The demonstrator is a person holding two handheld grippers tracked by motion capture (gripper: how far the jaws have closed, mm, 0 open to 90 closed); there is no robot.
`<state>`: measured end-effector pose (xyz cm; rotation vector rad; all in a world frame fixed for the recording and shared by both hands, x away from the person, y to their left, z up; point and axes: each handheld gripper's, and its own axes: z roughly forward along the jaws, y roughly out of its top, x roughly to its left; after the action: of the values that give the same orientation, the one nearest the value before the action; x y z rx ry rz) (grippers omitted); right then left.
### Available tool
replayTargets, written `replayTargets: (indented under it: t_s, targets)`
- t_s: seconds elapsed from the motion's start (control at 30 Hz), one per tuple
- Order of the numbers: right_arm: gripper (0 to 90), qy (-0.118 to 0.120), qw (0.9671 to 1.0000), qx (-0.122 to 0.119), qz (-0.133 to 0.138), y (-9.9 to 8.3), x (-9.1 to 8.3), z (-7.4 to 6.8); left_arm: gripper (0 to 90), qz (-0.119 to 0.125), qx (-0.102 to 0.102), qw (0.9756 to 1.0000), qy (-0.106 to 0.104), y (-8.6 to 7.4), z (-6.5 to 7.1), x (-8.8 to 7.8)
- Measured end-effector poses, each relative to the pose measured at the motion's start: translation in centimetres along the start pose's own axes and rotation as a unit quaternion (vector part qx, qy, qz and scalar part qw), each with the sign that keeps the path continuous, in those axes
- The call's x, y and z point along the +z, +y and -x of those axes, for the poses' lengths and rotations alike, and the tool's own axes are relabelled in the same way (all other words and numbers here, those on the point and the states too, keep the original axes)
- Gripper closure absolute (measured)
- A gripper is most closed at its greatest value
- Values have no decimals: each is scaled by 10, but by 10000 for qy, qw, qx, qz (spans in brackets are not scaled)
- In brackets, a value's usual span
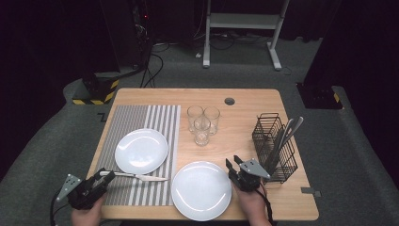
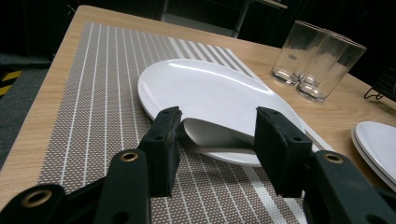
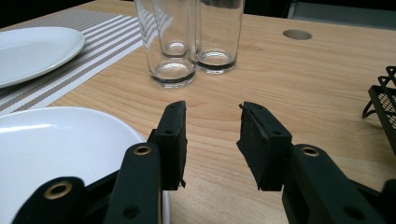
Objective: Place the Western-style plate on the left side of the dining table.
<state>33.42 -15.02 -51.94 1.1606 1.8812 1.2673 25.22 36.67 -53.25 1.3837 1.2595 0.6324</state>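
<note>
**Left jaws around the knife handle, right jaws parted over bare wood**

My left gripper (image 1: 101, 178) has its jaws part-way open with the white handle end of the knife (image 1: 136, 176) between them; I cannot tell whether the pads actually press on it. The knife lies flat on the striped placemat (image 1: 155, 117), just in front of the far plate (image 1: 141, 150), its blade pointing toward the near plate (image 1: 201, 190). My right gripper (image 1: 234, 163) stands with its jaws apart and nothing between them, just beside the near plate's right edge.

I work on a pale wooden table (image 1: 244, 101) with rounded corners and a round cable hole (image 1: 229, 100) near its far edge. Grey carpet lies around it, a white desk frame (image 1: 242, 28) stands beyond, and the room behind is dark.

The placemat is a woven mesh, brown-grey with white stripes. Both plates are glossy, white and round; the far one sits on the mat, the near one half on wood. Three clear, straight-sided glasses (image 1: 202, 123) cluster at the table's middle, empty. At the right, a black wire basket (image 1: 275, 146) holds several pieces of silvery cutlery (image 1: 284, 134) standing on end and leaning right
</note>
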Motion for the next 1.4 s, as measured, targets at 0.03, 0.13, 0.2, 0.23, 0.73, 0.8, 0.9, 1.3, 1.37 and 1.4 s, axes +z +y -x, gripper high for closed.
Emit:
replayTargets:
  t_s: [0.03, 0.13, 0.2, 0.23, 0.73, 0.8, 0.9, 1.3, 1.37, 1.4]
  targets:
    - [610, 1, 10000, -4, 0, 0, 0, 0, 511, 3, -15, 10000, 41, 0, -1, -1]
    - [610, 4, 10000, -11, -3, 0, 0, 0, 567, 9, -13, 10000, 39, -1, -2, -2]
    - [610, 0, 10000, -13, 0, 0, 0, 0, 586, -26, 4, 10000, 38, -1, -1, -1]
    - [610, -2, 10000, -14, 0, 0, 0, 0, 588, -46, 22, 10000, 44, -1, 0, 0]
    - [609, -3, 10000, -15, 11, 0, 0, -1, 655, -1027, 108, 9913, 815, 4, -6, 15]
    - [610, -3, 10000, -8, 13, 0, 0, 0, 662, -1146, 97, 9896, 865, 7, -6, 21]
    - [610, 7, 10000, -4, 13, 0, -1, 0, 669, -1420, 158, 9842, 1047, 9, -7, 35]
    - [610, 28, 10000, 12, 19, 0, -1, 1, 647, -1870, 284, 9746, 1197, 6, -6, 38]
    - [610, 27, 10000, 1, 19, 0, -1, 0, 635, -1890, 303, 9744, 1179, 4, -4, 34]
    - [610, 27, 10000, 1, 19, 0, -1, 0, 632, -1894, 296, 9746, 1160, 4, -3, 32]
